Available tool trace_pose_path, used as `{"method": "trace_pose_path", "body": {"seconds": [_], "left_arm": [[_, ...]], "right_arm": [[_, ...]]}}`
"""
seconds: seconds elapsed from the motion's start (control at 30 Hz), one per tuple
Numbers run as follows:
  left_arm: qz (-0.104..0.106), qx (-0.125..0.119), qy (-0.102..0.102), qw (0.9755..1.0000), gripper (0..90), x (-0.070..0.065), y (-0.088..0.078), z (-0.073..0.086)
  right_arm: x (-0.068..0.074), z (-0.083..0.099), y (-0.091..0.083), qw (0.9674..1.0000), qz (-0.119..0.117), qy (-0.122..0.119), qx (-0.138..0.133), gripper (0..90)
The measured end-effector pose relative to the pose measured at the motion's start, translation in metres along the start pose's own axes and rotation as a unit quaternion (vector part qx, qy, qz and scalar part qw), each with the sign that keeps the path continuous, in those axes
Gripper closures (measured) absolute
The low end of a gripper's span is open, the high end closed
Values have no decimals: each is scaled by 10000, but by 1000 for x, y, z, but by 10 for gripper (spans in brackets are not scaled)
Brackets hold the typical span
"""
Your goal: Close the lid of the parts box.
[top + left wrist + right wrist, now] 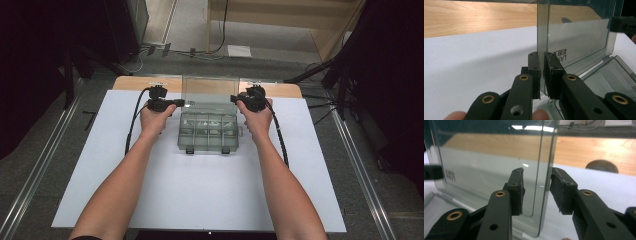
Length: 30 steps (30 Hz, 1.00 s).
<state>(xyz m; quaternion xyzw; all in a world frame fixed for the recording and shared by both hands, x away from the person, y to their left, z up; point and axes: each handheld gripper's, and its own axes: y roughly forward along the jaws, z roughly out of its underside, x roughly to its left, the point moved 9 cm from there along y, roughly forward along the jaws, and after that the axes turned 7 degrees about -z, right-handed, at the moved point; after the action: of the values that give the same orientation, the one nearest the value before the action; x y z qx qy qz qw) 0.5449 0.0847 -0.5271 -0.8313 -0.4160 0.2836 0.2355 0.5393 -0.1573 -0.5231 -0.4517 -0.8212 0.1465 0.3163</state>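
Step in hand: we judge this to be the opening (or closing) of the compartment box (208, 132); its lid (210, 92) stands upright at the far edge of the box, held at both side edges.
Left gripper (543, 65): jaws nearly together, clamped on the left side edge of the lid; the smoked plastic sits between the two pads.
Right gripper (537, 185): jaws spread apart and straddling the right side edge of the lid; one pad looks close to the pane, the other stands clear of it, so we do not count this as a grip.
Location: box sits at the middle of the white sheet (150, 195) covering the bench, toward its far side; the wooden bench top (135, 83) shows beyond the sheet.
Next move, our judgement: either the right jaws close on the edge, or both hands swing the lid about its hinge together; uneven motion could twist the thin pane.
Lid material: transparent grey-tinted plastic, flat, thin, glossy, with rounded corners and a raised rim; printed lettering near the hinge.
Box body: same tinted plastic, rectangular, split by dividers into small compartments; two dark latches (190, 150) on the near wall.
Contents: too small to tell.
Sheet: matte white, smooth.
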Motion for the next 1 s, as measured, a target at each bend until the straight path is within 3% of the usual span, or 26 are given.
{"method": "trace_pose_path", "body": {"seconds": [0.2, 0.33, 0.5, 0.8, 0.9, 1.0], "left_arm": [[14, -21, 9, 10000, 841, 0, 0, 0], [4, -26, 51, 10000, 841, 0, 0, 0], [-27, -48, 38, 10000, 841, 0, 1, 1], [-97, -32, 25, 9999, 838, 1, 1, 2], [-188, -11, 134, 9997, 834, 0, -1, 1], [-153, 40, 24, 9999, 800, 0, -3, 1]], "right_arm": [[1, -13, -5, 9999, 59, 25, -101, 721], [-2, -14, -7, 9997, 193, 51, -114, 816], [-2, -14, -8, 9997, 234, 45, -109, 857], [1, -13, -10, 9994, 341, 18, -105, 871], [2, -13, -11, 9991, 393, 7, -140, 874], [3, -12, -12, 9987, 476, -18, -188, 877]]}}
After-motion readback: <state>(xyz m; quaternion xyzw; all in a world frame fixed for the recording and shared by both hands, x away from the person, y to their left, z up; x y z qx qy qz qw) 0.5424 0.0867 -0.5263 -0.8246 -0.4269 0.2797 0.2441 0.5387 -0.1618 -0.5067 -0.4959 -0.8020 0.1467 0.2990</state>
